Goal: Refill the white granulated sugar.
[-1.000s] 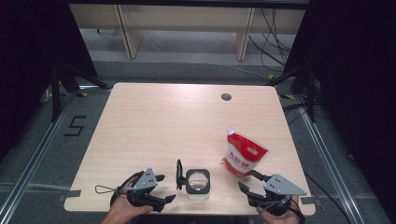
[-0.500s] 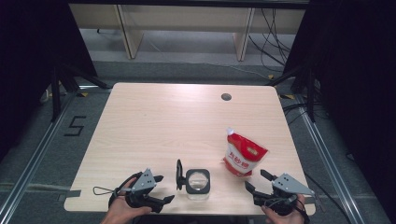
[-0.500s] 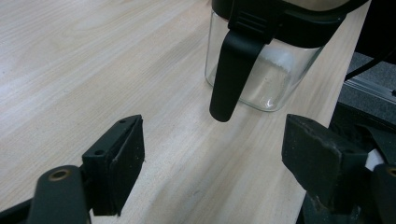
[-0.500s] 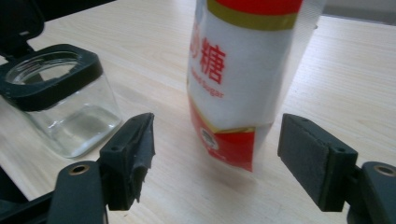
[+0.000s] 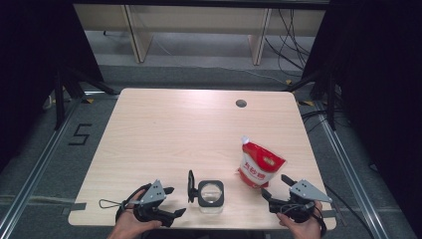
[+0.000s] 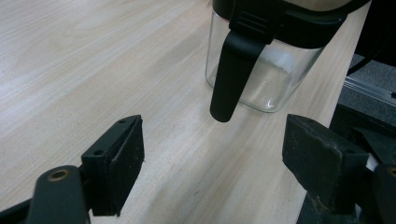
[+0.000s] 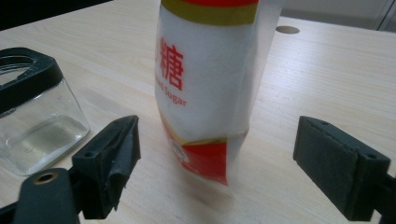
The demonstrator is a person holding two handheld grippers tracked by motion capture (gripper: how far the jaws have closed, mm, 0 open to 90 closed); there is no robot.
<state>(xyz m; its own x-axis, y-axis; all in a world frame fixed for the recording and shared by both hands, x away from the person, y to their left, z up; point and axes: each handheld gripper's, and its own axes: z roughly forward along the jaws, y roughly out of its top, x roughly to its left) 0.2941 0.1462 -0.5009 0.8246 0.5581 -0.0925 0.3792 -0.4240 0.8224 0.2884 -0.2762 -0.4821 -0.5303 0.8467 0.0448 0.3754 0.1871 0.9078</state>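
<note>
Two wide-open, empty grippers at your worktop's (image 5: 149,129) six o'clock edge, left gripper (image 5: 175,201) facing the glass jar (image 5: 211,195), right gripper (image 5: 276,186) facing the sugar pouch (image 5: 260,166)

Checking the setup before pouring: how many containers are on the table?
2: a glass jar near the front edge, and a sugar bag standing to its right. Nothing seems hidden.

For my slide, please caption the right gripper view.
Open right gripper facing an upright sugar pouch, glass jar beside it.
</note>
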